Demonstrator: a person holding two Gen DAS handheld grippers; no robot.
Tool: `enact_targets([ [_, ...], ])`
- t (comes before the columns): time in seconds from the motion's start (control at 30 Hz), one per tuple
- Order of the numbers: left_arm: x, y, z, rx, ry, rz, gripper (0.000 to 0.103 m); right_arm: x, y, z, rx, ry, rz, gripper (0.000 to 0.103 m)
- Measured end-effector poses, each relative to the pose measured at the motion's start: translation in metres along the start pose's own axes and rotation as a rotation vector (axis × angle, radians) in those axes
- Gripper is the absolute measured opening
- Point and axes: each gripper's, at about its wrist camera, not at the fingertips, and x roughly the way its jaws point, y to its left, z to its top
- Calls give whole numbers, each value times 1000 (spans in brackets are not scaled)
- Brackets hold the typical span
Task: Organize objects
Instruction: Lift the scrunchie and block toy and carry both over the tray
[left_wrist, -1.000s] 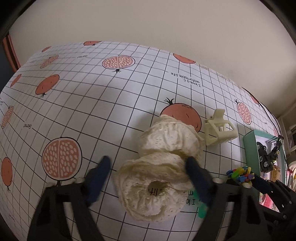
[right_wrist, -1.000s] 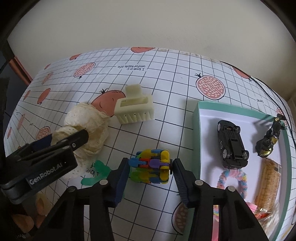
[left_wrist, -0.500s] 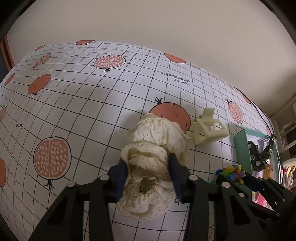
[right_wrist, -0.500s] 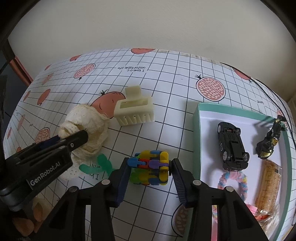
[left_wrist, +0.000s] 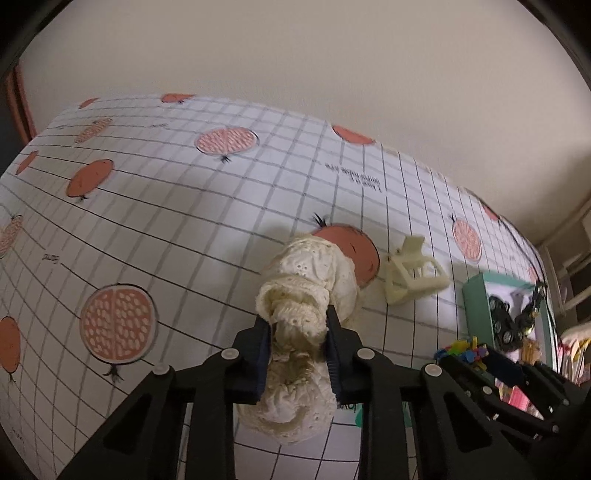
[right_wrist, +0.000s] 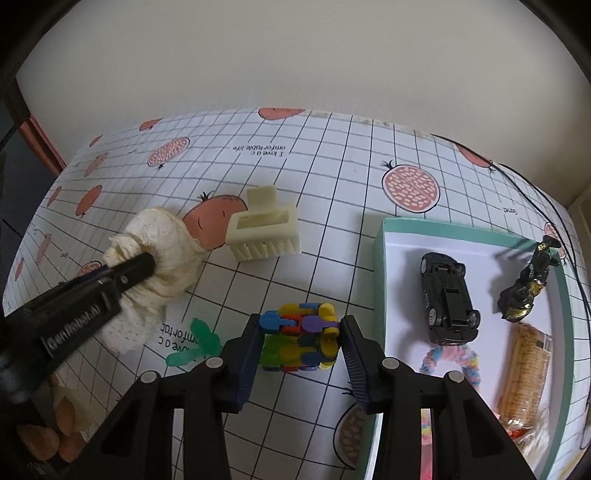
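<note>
Left gripper (left_wrist: 297, 349) is clamping the cream lace scrunchie (left_wrist: 306, 291) near table centre. Right gripper (right_wrist: 301, 345) is pinching the multicoloured block toy (right_wrist: 299, 341), just left of the green-rimmed box (right_wrist: 380, 280). A cream hair claw (right_wrist: 264, 230) is lying beyond them.

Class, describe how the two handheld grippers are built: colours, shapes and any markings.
Both the left gripper and the right gripper have angular black plastic frames with silver screws and dark blue ribbed fingers. White "GenRobot.AI" lettering marks the left one's side.
</note>
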Motion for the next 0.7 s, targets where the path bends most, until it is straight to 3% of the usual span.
enact_targets([
  [0.3,-25,-4,10,5,-61,-2,27,-27,-6,4,30,-49,15,45],
  [0.7,-63,-51,10,107,-128,-24,27,-78,-41,-9,132,-111,-31,45],
])
